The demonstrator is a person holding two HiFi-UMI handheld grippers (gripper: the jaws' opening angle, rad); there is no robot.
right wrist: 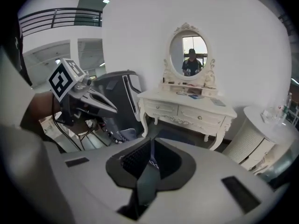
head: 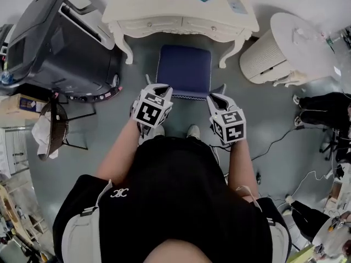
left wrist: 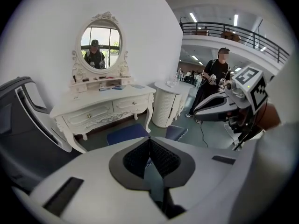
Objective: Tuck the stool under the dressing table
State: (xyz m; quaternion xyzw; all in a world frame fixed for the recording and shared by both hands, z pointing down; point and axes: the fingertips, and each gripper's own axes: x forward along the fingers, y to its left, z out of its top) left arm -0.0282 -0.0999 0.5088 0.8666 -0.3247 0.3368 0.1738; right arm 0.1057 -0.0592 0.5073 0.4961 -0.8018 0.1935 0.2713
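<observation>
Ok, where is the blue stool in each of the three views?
Head view: stool upper centre, right in front of the dressing table.
Left gripper view: blue seat just above the fingers, below the dressing table.
Right gripper view: only a blue trimmed corner, left of the fingers.
Shared landmark: the white dressing table.
</observation>
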